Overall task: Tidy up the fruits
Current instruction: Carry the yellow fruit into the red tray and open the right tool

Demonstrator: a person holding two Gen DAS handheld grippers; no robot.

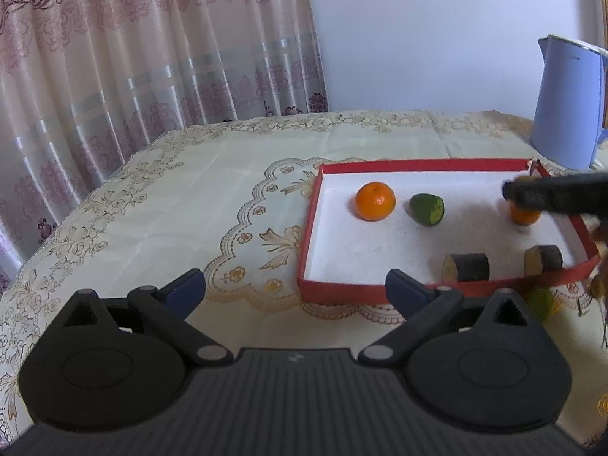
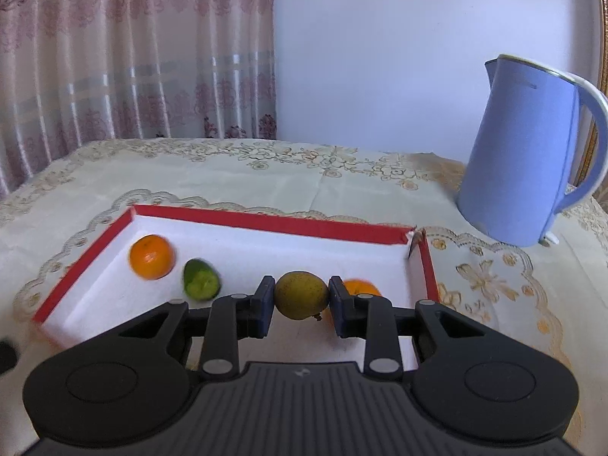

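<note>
A red-walled tray (image 1: 309,209) with a white floor lies on the tablecloth. It holds an orange (image 1: 375,201), a green fruit (image 1: 427,209), a second orange (image 1: 524,216) and two dark cut stalk pieces (image 1: 466,267). My left gripper (image 1: 295,292) is open and empty, in front of the tray's near left corner. My right gripper (image 2: 301,301) is shut on a yellow-green fruit (image 2: 301,299) and holds it over the tray (image 2: 83,258). The orange (image 2: 151,257), the green fruit (image 2: 201,279) and the second orange (image 2: 361,288) show beyond it. The right gripper's arm (image 1: 554,197) crosses the tray's right end.
A blue electric kettle (image 2: 528,152) stands at the back right beside the tray; it also shows in the left wrist view (image 1: 566,102). A green fruit (image 1: 539,304) and a twig lie outside the tray's near right corner. Curtains hang behind the table on the left.
</note>
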